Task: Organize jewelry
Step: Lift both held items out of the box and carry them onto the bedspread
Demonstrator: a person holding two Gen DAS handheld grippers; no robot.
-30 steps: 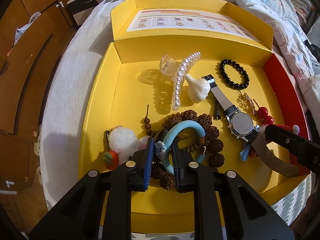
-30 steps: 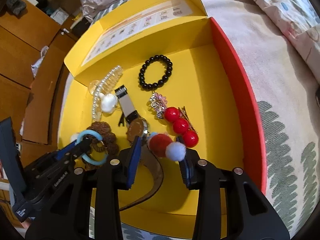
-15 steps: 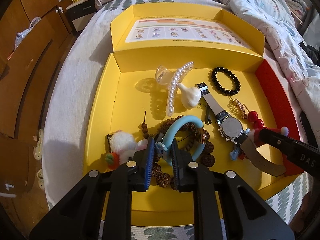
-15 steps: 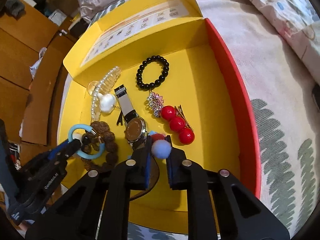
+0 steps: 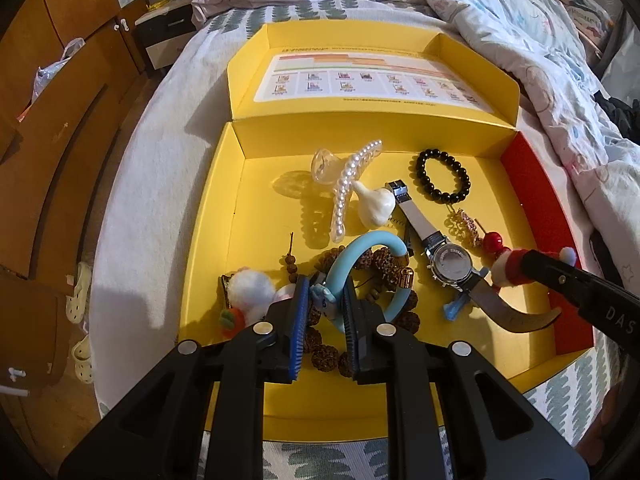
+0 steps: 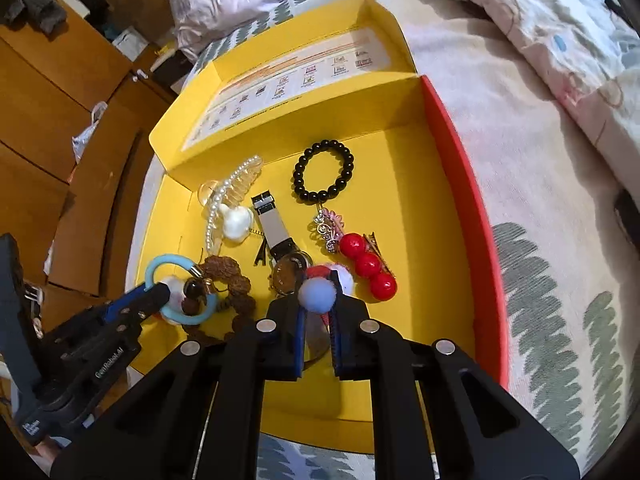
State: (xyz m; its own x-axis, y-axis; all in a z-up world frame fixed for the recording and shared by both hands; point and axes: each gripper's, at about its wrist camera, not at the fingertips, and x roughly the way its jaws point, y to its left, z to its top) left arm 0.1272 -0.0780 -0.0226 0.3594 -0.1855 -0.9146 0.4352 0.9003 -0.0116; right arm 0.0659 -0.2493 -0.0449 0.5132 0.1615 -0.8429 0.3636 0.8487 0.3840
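Here, blue ring between left claw pads.

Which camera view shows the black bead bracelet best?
The right wrist view. There the black bead bracelet lies near the middle of the picture, its whole ring clear against the yellow box floor. The left wrist view also shows it whole, but smaller, farther off and toward the right side.
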